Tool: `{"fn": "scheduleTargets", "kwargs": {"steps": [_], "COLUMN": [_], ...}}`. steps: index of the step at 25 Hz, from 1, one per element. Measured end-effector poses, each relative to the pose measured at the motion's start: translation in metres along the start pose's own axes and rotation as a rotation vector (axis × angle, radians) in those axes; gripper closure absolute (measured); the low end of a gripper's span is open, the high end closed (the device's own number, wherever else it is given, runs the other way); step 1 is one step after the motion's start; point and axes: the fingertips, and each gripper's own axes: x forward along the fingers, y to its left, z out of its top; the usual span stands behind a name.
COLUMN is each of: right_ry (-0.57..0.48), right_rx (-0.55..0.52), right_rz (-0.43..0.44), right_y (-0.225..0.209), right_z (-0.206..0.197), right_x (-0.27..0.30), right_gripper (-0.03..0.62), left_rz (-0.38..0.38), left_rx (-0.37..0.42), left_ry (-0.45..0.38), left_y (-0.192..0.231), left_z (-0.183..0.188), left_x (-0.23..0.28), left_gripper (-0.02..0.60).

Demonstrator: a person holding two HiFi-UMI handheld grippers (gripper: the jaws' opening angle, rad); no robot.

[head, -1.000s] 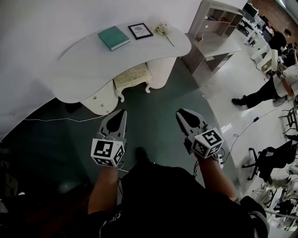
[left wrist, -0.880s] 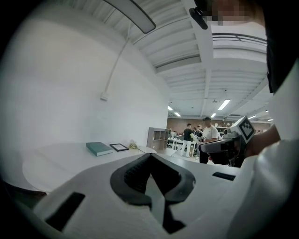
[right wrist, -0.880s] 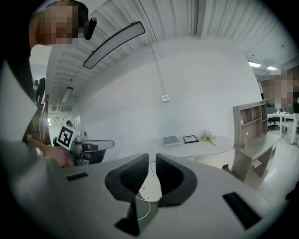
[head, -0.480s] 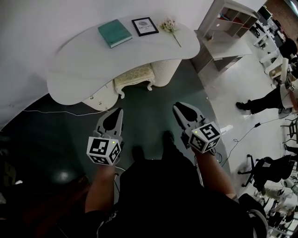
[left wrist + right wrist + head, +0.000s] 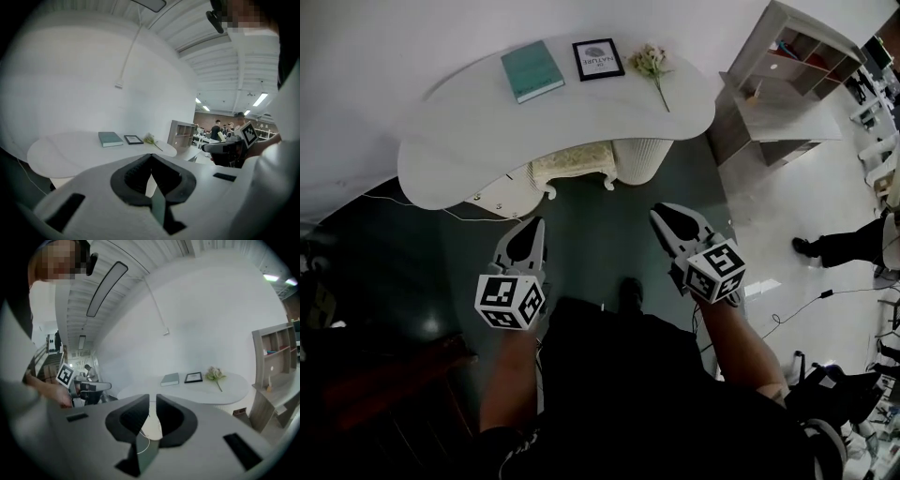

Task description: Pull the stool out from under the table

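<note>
The stool, cream-cushioned with white curved legs, is tucked under the white kidney-shaped table, between its drawer unit and its ribbed pedestal. My left gripper hovers over the dark floor in front of the stool, well short of it; its tips meet and it holds nothing. My right gripper hangs to the right, in front of the pedestal, with a narrow gap between its tips and nothing in it. In the left gripper view the left gripper points at the table; the right gripper does too in its own view.
On the table lie a teal book, a framed picture and a flower. A white cable runs along the floor left of the stool. A shelf unit stands at the right; a person's leg shows beyond it.
Both grippers have moved forward towards the table, which now stands nearer and more square in the head view. The person's foot has stepped forward. Neither jaw opening has visibly changed.
</note>
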Motion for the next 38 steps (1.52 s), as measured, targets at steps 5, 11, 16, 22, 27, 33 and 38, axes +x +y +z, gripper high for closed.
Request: {"fn": "scheduleTargets", "kwargs": {"steps": [5, 11, 16, 22, 27, 33, 38], "right_ry": [0.084, 0.188, 0.251, 0.316, 0.336, 0.353, 0.349], "right_rx": [0.099, 0.099, 0.097, 0.105, 0.125, 0.121, 0.094], "right_rz": [0.046, 0.074, 0.090, 0.106, 0.110, 0.120, 0.138], "right_y": [-0.032, -0.045, -0.053, -0.066, -0.084, -0.118, -0.149], "right_z": [-0.022, -0.073, -0.128, -0.196, -0.245, -0.301, -0.338], "right_x": [0.013, 0.065, 0.120, 0.165, 0.184, 0.222, 0.270], "right_gripper": [0.542, 0.540, 0.543, 0.543, 0.546, 0.546, 0.536], "left_rz": [0.068, 0.085, 0.102, 0.135, 0.147, 0.155, 0.140], "left_rx": [-0.070, -0.133, -0.156, -0.197, -0.200, -0.189, -0.183], "left_ry": [0.056, 0.123, 0.141, 0.151, 0.164, 0.182, 0.203], "left_y": [-0.006, 0.030, 0.074, 0.114, 0.130, 0.155, 0.173], "left_z": [-0.021, -0.078, -0.124, -0.192, -0.240, -0.294, -0.341], "left_x": [0.019, 0.040, 0.070, 0.108, 0.135, 0.167, 0.202], "left_gripper": [0.572, 0.572, 0.571, 0.572, 0.571, 0.571, 0.566]}}
